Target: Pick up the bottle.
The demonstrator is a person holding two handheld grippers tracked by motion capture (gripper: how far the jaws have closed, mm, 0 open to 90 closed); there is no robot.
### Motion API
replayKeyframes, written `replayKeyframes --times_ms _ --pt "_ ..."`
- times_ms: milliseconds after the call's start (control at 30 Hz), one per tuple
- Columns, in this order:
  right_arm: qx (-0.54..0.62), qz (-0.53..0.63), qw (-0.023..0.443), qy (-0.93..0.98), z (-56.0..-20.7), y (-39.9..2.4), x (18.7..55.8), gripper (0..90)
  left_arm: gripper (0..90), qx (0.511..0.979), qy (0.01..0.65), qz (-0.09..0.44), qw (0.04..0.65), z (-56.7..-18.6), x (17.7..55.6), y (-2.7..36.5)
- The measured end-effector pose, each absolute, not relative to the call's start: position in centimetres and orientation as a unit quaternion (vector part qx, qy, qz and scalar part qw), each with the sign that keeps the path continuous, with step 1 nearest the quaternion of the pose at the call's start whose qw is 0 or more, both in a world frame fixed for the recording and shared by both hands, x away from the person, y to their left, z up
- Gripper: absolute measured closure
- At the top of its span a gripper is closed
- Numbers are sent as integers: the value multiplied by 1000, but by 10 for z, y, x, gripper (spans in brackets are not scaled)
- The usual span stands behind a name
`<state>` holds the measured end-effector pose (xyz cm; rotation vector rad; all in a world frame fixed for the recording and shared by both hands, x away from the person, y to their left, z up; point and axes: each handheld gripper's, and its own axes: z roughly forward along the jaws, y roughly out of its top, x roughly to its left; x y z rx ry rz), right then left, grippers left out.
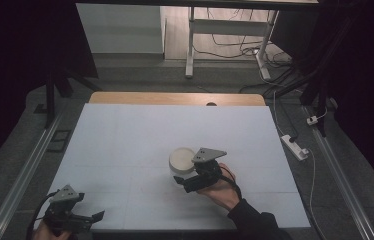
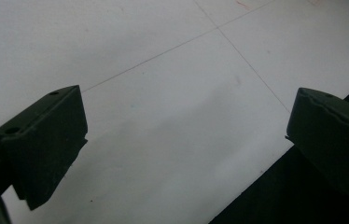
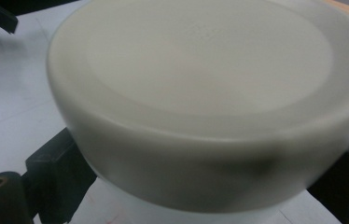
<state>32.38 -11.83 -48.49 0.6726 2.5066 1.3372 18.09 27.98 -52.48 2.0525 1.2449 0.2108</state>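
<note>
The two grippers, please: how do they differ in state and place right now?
The right gripper is mid-table, jaws on either side of the white bowl; the left gripper is at the near-left corner. The right holds the bowl; the left is open, with nothing between its jaws. Both are black and hand-held.

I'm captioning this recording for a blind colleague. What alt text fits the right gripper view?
A round, cream-white container with a smooth lid looms close, slightly blurred, sitting between the right gripper's two black jaws, which flank its lower sides. Beneath it is the white table, crossed by faint lines.
</note>
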Motion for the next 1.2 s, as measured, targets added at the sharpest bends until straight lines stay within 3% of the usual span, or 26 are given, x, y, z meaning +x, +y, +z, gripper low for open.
replayKeyframes --times_ms 1200 --pt "189 491 114 843 -469 -114 292 69 0 798 480 79 356 -525 182 280"
